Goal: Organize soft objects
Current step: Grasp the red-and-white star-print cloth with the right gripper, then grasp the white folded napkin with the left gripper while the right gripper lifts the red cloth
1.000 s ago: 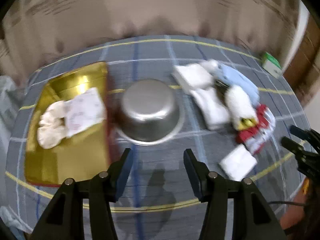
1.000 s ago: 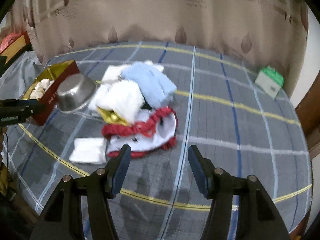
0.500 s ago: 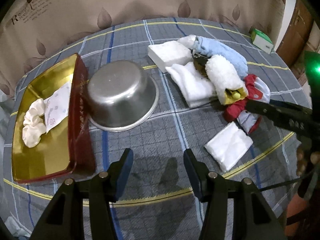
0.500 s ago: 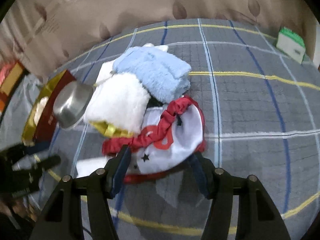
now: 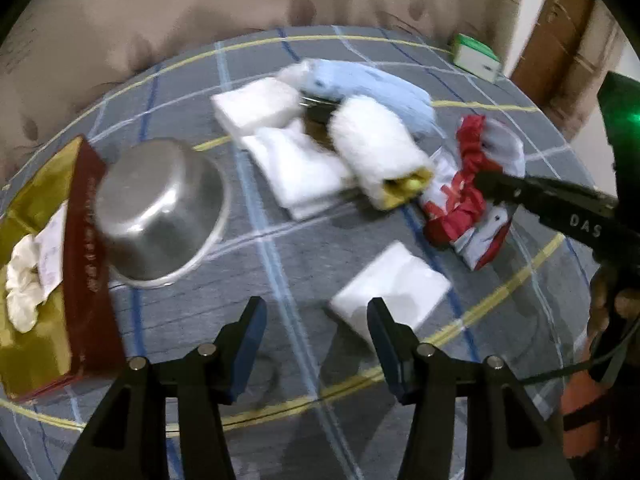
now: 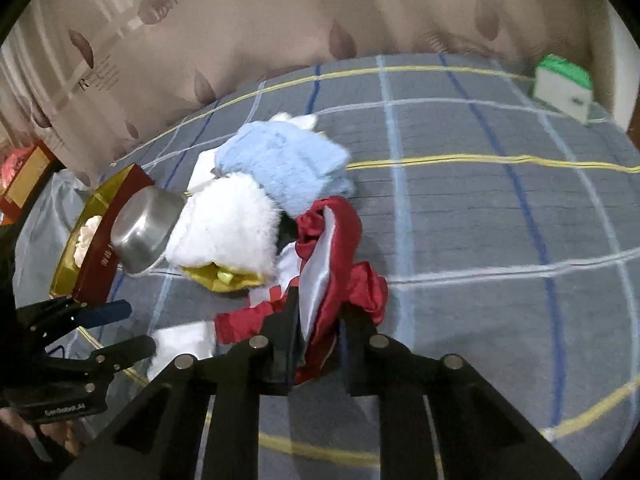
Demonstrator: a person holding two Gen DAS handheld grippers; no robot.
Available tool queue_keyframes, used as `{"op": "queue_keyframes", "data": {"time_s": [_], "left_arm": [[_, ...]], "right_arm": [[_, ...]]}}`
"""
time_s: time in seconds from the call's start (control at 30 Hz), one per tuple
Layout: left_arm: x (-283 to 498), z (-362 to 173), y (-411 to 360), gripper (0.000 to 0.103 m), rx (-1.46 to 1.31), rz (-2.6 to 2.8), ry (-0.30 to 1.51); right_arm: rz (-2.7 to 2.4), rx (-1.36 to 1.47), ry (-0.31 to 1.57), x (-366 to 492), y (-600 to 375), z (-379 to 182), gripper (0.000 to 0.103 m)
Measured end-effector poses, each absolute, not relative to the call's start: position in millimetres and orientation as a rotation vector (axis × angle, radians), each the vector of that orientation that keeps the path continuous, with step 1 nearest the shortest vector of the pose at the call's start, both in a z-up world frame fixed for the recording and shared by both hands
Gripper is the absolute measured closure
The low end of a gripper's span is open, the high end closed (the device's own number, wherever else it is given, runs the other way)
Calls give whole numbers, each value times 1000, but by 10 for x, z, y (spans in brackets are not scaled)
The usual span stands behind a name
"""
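a gold tray [image 5: 36,344] holding white cloth is seen at the left of the checked worktop [image 5: 288,264], an upturned steel bowl [image 5: 156,208] touching it. the left tool [image 5: 316,336] is held apart above a white folded cloth [image 5: 396,284]. the right tool [image 6: 316,328] is clamped on the red-and-white garment [image 6: 332,248]. a leaf-patterned curtain [image 6: 240,20] is noted behind.

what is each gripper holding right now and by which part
The right gripper is shut on the red and white cloth, pinching its near edge. The left gripper is open and holds nothing.
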State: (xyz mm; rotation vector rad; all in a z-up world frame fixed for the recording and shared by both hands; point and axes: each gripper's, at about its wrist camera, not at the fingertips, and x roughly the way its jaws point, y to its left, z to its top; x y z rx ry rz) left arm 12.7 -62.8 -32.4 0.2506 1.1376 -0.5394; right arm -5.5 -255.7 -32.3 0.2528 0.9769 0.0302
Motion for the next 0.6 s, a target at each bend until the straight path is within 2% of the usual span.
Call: {"op": "queue_keyframes", "data": {"time_s": [0.3, 0.6], "left_arm": [[38, -374, -823, 30, 239, -671, 1187], [223, -532, -993, 30, 334, -679, 1176]], "right_arm": [[-20, 254, 966, -291, -2765, -254, 88], [15, 280, 979, -252, -2666, -360, 87]]}}
